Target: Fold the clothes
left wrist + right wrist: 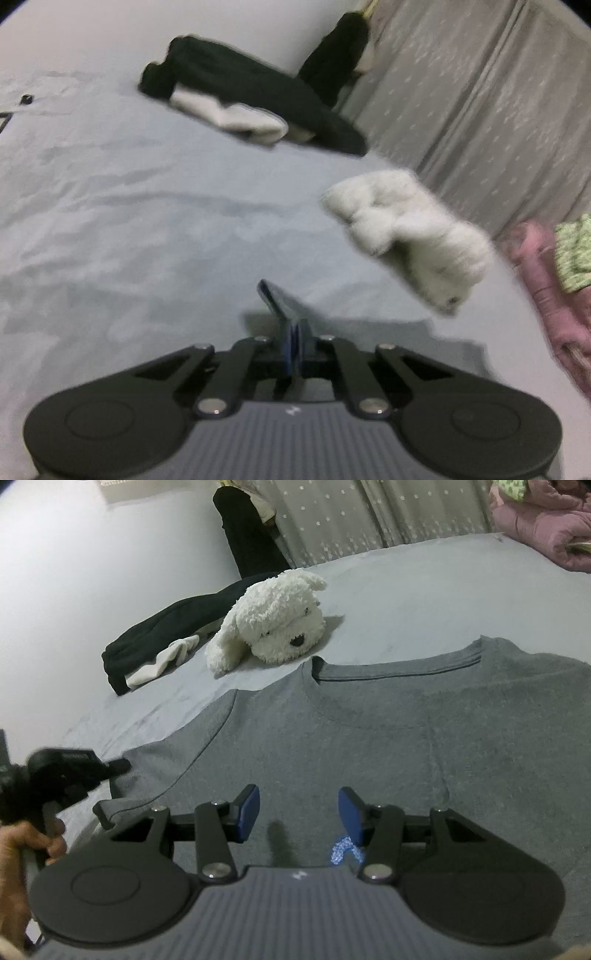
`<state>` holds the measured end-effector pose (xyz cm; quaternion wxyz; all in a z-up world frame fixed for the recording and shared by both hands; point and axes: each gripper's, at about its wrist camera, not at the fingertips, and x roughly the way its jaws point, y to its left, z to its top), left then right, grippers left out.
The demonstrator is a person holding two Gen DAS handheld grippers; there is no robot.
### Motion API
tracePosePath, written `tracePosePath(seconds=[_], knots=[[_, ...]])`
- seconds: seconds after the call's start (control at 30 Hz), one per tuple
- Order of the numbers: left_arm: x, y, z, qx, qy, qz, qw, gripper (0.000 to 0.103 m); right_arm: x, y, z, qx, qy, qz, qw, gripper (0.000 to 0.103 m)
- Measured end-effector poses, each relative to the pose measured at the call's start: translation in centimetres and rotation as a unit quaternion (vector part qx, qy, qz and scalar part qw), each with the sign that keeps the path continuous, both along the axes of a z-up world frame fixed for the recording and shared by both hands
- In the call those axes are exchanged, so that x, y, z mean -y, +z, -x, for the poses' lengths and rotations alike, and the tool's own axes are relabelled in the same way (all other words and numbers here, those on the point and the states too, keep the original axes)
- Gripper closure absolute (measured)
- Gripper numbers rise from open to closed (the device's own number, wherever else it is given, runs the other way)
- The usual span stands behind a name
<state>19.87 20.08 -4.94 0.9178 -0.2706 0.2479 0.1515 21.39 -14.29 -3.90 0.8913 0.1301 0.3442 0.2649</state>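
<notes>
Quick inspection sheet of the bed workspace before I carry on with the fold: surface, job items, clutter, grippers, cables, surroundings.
Surface: bed sheet, pale grey, lightly creased.
Job's things: grey T-shirt lying flat, neckline away from the camera.
Clutter: white plush dog; black garment with a white sock on it; pink bedding at the far right corner.
Grippers: left gripper shut at the shirt's left sleeve edge; whether it holds cloth is unclear. Right gripper open, over the shirt.
Cables: nothing seen.
Surroundings: star-patterned curtain; white wall.
</notes>
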Motion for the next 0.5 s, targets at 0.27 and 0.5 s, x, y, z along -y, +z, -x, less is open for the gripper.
tracePosePath(seconds=[0.27, 0.5], knots=[[3.5, 4.5, -0.8, 0.051, -0.074, -0.009, 0.9959, 0.1, 0.5, -0.1, -0.1, -0.003, -0.002, -0.017, 1.0, 0.051], [7.2, 4.3, -3.0, 0.037, -0.129, 0.027, 0.9905, 0.1, 0.8, -0.1, -0.1, -0.002, -0.006, -0.029, 1.0, 0.051]])
